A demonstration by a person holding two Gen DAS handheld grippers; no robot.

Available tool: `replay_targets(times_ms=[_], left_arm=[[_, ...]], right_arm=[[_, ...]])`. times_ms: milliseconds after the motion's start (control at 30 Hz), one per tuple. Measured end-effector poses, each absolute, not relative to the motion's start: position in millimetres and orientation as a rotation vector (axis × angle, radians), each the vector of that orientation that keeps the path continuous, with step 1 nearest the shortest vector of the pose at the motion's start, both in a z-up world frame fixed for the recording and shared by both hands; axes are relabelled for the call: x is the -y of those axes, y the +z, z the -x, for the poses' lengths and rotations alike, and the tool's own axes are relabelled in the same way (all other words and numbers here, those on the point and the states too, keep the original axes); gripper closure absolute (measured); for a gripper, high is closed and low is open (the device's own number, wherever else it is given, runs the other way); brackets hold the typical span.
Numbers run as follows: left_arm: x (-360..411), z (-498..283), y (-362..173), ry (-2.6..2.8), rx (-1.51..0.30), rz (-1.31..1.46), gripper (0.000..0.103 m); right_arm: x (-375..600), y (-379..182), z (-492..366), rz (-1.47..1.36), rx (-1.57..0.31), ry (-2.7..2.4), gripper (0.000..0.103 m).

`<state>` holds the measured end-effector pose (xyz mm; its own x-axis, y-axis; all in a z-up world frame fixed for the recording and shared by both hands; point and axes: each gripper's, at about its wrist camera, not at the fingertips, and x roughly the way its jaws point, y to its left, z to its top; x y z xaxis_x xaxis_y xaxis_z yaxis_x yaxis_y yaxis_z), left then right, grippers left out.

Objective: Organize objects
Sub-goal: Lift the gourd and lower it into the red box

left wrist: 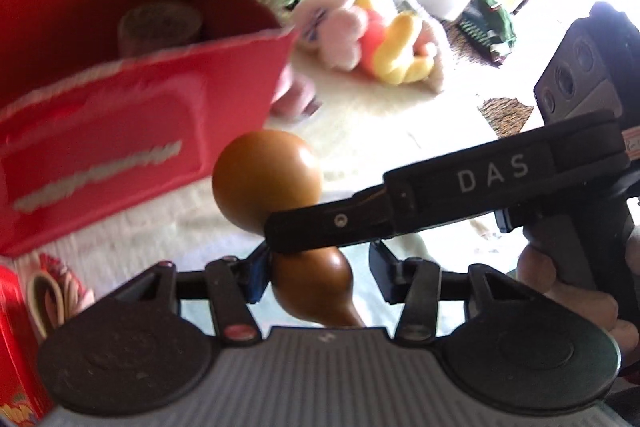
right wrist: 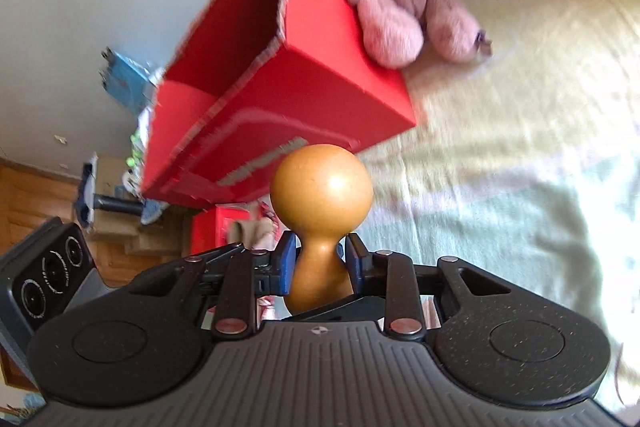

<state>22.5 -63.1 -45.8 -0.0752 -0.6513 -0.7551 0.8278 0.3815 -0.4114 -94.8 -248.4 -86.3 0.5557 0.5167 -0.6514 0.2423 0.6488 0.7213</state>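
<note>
Gourd in the air, red box waiting just ahead

We have the brown gourd (right wrist: 320, 215) pinched at its narrow waist by our right gripper (right wrist: 320, 259), jaws clamped on it, while our left gripper (left wrist: 316, 275) has its jaws around the lower bulb; whether they press we cannot tell. The red box (left wrist: 132, 99) stands open beyond the gourd, with one roll-like thing (left wrist: 160, 27) inside already. Still out on the blanket (right wrist: 500, 187): the pink plush (right wrist: 404, 23) against the box and the yellow plush (left wrist: 396, 51). By our reckoning we are early on, with plenty left to stow.
</note>
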Motion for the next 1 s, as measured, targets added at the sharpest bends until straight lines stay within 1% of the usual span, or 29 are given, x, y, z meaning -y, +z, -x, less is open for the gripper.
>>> replay_targets(times_ms=[300, 567, 767, 1000], left_arm=[[60.6, -14.7, 32.3, -1.314, -0.901, -0.181, 0.053], [59.2, -50.9, 85.9, -1.295, -0.767, -0.144, 0.053], [58.6, -85.8, 91.9, -1.209, -0.749, -0.175, 0.053], [62.0, -120.6, 68.0, -1.133, -0.8, -0.221, 0.053]], right_arm=[[258.5, -18.9, 98.9, -0.827, -0.839, 0.202, 0.074], [257.6, 33.7, 62.3, -0.678, -0.738, 0.253, 0.073], [240.9, 42.6, 16.8, -0.608, -0.749, 0.289, 0.073], [216.8, 27.5, -25.4, -0.547, -0.808, 0.301, 0.073]])
